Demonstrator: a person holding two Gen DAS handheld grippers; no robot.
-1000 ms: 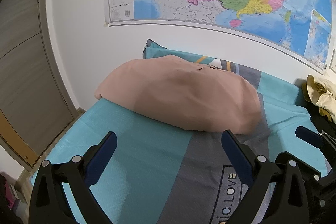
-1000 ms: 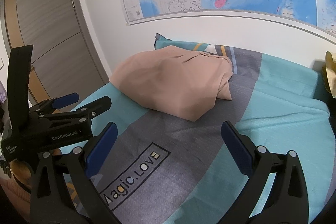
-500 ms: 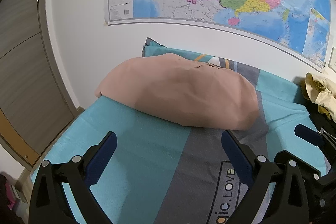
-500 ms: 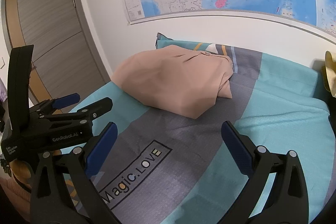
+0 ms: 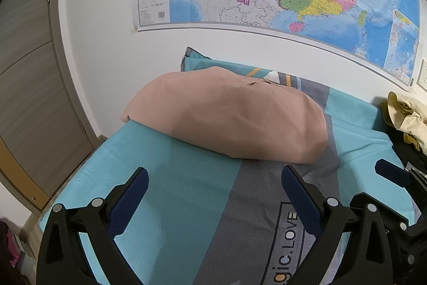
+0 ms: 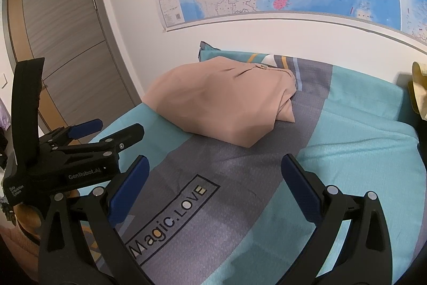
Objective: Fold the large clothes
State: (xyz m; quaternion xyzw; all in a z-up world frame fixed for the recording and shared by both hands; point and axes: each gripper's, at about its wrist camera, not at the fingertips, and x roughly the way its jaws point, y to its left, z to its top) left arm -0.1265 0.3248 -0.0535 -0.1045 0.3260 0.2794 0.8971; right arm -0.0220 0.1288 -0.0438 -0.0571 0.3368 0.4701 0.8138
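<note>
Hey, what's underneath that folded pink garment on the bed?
The pink garment lies on the teal and grey bedspread, its far edge over a striped section near the wall. Anything else beneath it is covered and cannot be seen.

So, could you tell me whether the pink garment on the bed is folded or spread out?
Folded: the salmon-pink fabric garment lies as a compact bundle with layered edges at its right end, on the teal-and-grey bedsheet.
</note>
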